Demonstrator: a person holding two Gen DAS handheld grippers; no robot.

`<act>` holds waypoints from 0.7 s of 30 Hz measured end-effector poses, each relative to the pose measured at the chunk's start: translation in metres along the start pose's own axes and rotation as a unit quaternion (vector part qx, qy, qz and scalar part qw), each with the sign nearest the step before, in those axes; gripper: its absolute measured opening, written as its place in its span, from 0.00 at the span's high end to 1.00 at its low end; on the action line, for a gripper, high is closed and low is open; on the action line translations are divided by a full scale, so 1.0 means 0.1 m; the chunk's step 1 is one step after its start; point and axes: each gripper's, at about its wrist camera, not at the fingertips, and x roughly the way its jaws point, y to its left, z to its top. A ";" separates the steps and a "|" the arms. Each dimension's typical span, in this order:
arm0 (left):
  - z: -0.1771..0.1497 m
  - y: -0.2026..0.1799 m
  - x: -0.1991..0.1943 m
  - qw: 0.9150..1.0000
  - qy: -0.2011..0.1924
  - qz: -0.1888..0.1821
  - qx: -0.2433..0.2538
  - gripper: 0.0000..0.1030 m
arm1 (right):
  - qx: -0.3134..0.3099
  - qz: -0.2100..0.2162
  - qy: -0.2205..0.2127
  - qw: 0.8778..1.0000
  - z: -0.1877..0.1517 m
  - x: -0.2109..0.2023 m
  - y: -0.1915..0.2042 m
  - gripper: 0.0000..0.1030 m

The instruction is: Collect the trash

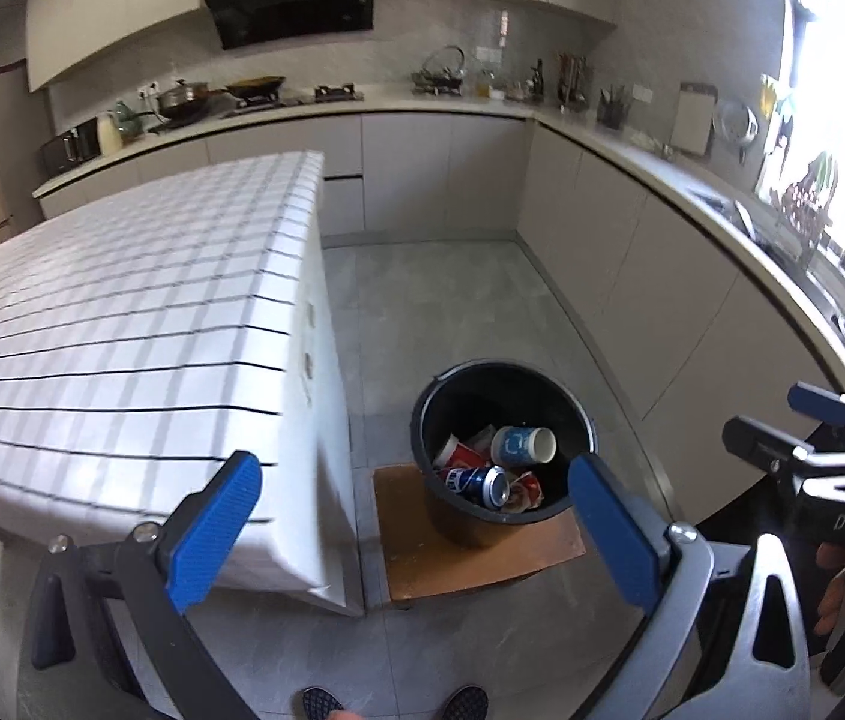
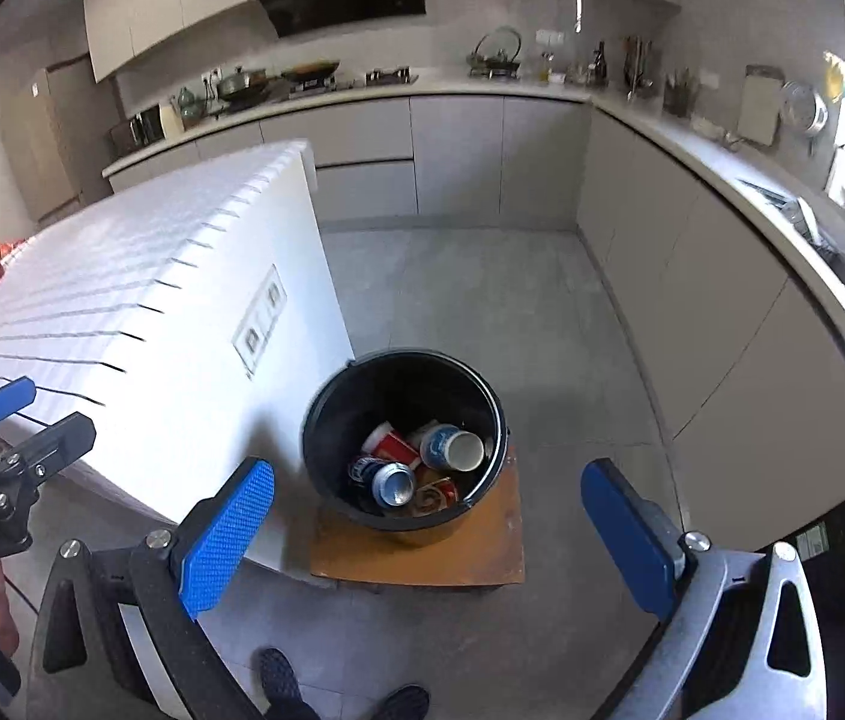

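A black bucket stands on a low brown wooden stool beside the table. In it lie a blue and white paper cup, a blue drink can, a red cup and crumpled wrappers. The bucket and its trash also show in the right wrist view, with the can and blue cup. My left gripper is open and empty above and in front of the bucket. My right gripper is open and empty above the stool.
A table with a white checked cloth fills the left. Grey kitchen cabinets and a cluttered counter run along the back and right. The grey tile floor lies beyond the bucket. The person's feet are at the bottom edge.
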 end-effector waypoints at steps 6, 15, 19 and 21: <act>0.01 0.05 -0.46 0.999 -0.026 0.017 -0.015 0.00 | 0.007 -0.002 -0.046 0.999 -0.05 -0.61 0.28 0.00; 0.14 0.19 -0.62 0.998 -0.066 0.008 -0.015 0.00 | -0.023 -0.020 -0.099 0.995 0.12 -0.96 0.44 0.00; 0.13 0.19 -0.61 0.998 -0.068 0.006 -0.014 0.00 | -0.024 -0.015 -0.102 0.994 0.15 -0.94 0.46 0.00; 0.14 0.19 -0.63 0.997 -0.071 0.005 -0.013 0.00 | -0.027 -0.014 -0.100 0.994 0.16 -0.93 0.49 0.00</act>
